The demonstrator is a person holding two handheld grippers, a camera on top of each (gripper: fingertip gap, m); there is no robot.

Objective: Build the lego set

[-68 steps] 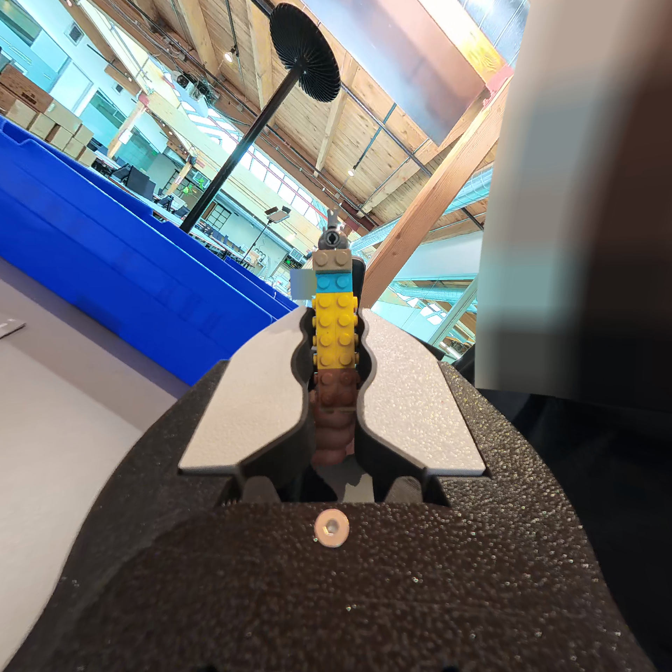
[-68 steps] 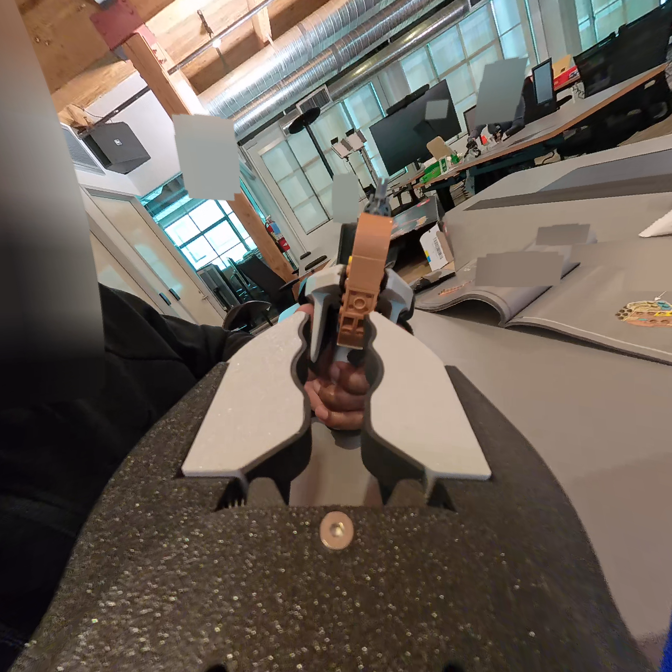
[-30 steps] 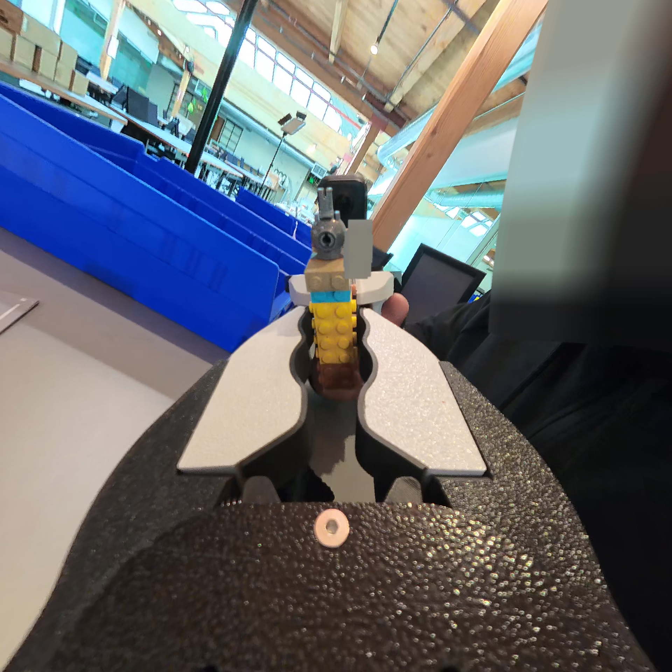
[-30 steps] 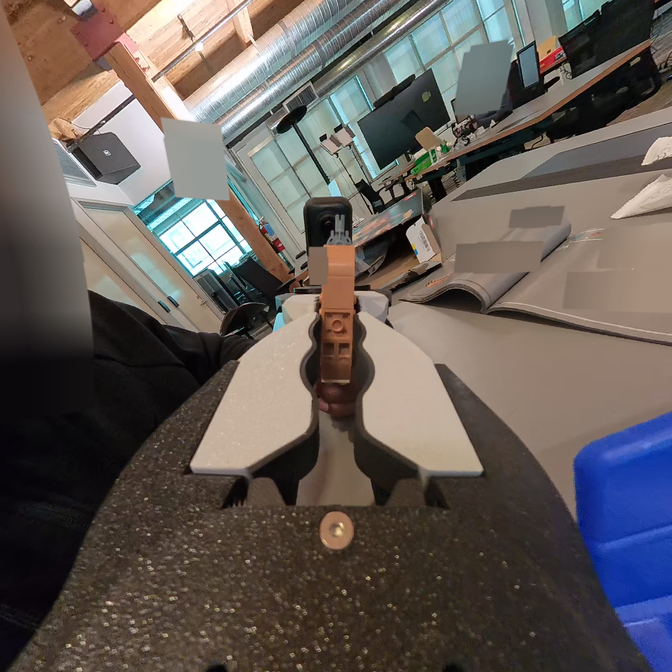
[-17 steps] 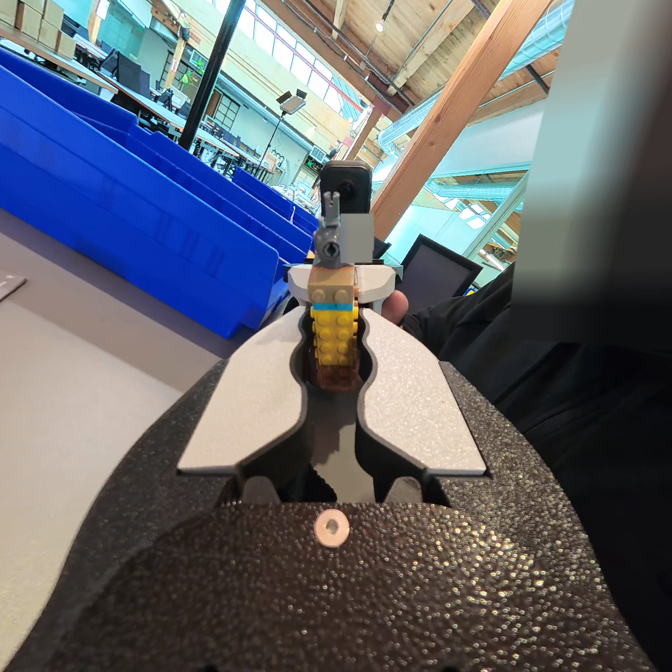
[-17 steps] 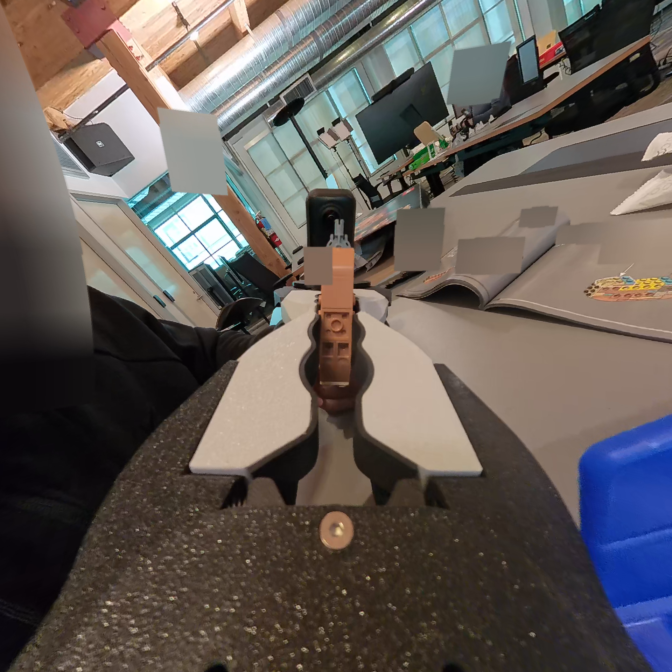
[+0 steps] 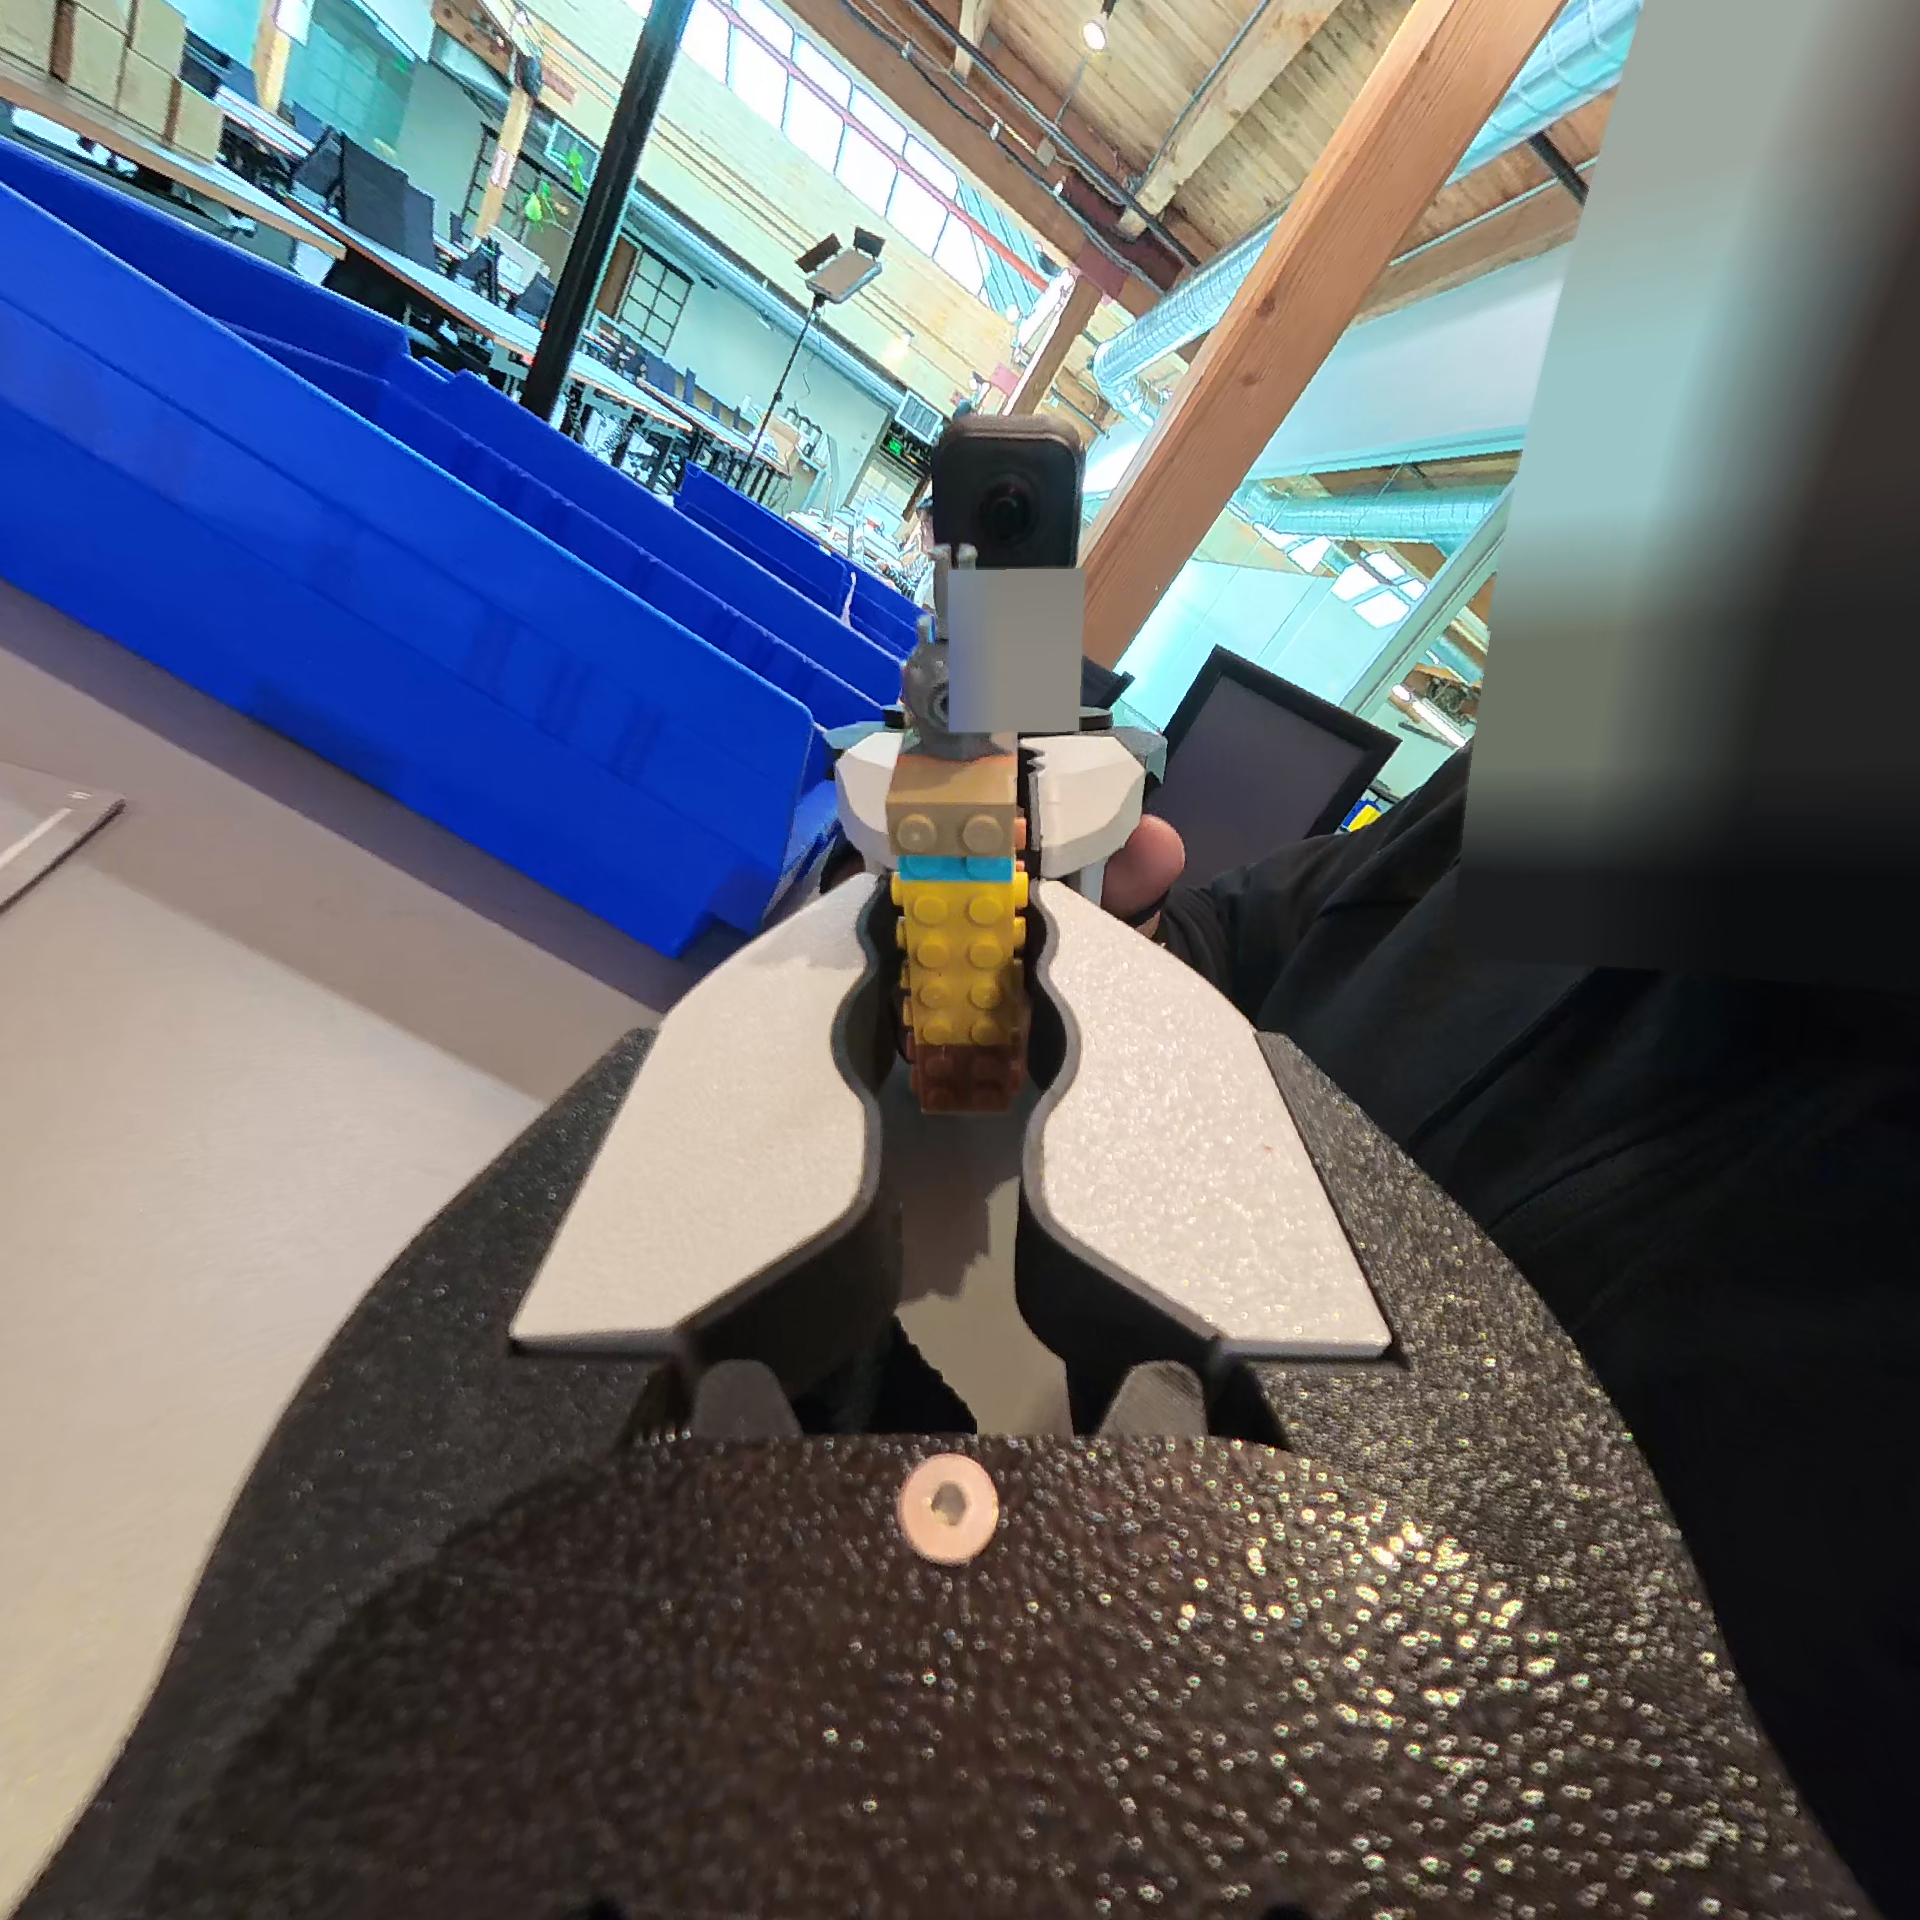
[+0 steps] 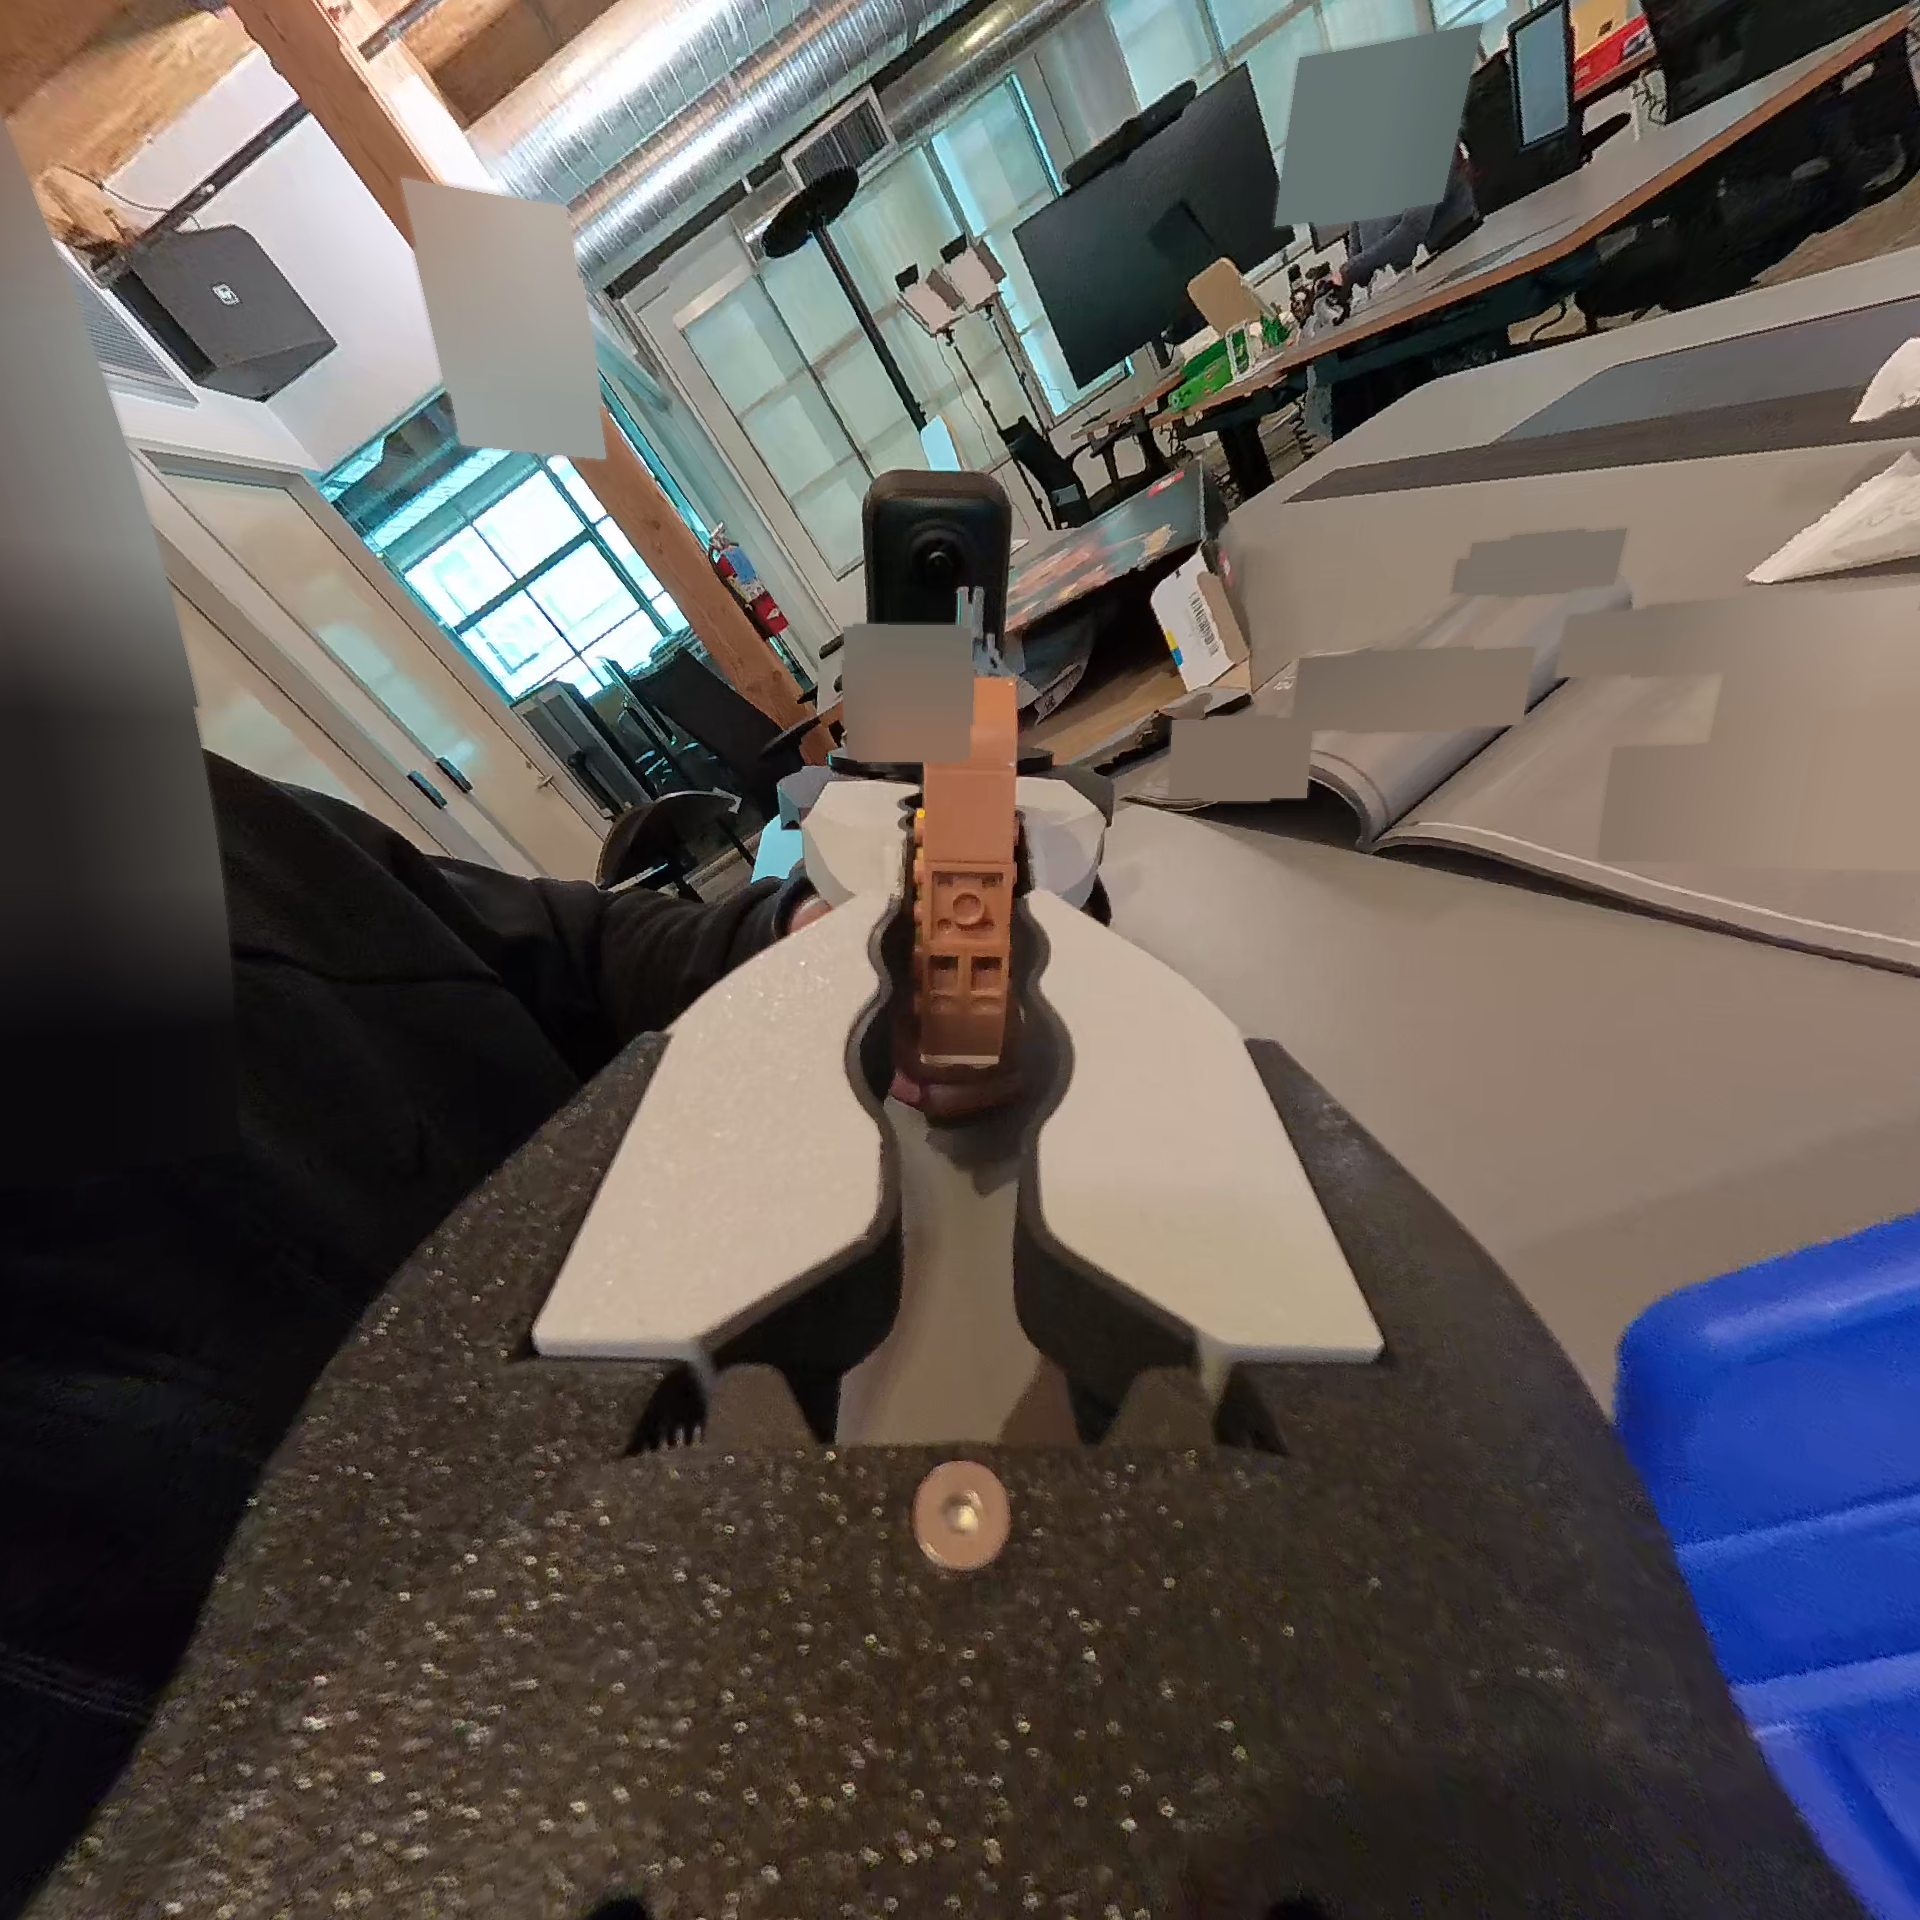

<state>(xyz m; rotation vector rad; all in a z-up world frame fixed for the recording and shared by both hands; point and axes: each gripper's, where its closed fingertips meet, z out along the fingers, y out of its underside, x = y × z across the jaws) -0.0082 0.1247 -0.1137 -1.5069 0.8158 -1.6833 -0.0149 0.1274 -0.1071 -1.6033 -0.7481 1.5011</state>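
A lego assembly (image 7: pixel 956 966) of tan, light blue, yellow and brown bricks with a small grey piece on top is held above the table. My left gripper (image 7: pixel 956 904) is shut on its yellow part. My right gripper (image 8: pixel 961 914) is shut on the same assembly (image 8: pixel 961 935), which shows its orange-brown underside in the right wrist view. The two grippers face each other nose to nose. The right gripper's white fingers (image 7: pixel 1081 821) show behind the bricks in the left wrist view. The left gripper's white fingers (image 8: pixel 852 842) show in the right wrist view.
Blue bins (image 7: pixel 416 644) stand along the grey table (image 7: pixel 260 1091) on the left. A blue bin corner (image 8: pixel 1787 1507) is near the right gripper. An open booklet (image 8: pixel 1558 831) lies farther out. A person's dark sleeve (image 7: pixel 1455 1039) is close behind. The tips of both grippers are at nearly the same place.
Both grippers have tilted down from the ceiling towards the table and lined up straight with each other. The assembly has stayed gripped between them throughout.
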